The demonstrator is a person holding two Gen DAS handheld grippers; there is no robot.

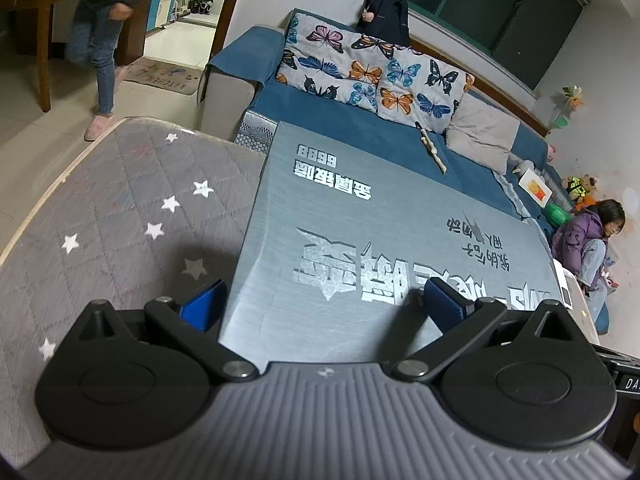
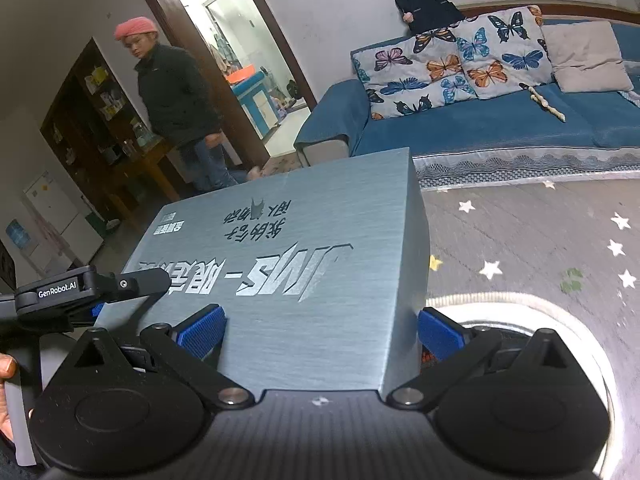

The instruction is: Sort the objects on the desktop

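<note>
Two claws, left claw (image 1: pixel 322 308) and right claw (image 2: pixel 320 332), both grasping silver-grey printed box (image 1: pixel 360 240), level above star-patterned mat (image 1: pixel 120 208).

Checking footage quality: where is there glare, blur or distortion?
Left wrist: silver lettering glints on the grey box, walking person blurred, fisheye bends the sofa. Right wrist: bright doorway blown out, corners vignetted, box text legible.

Support surface: grey quilted cover (image 1: pixel 120 208) printed with white stars. One large silver-grey box (image 1: pixel 360 240) with silver lettering lies flat on it
</note>
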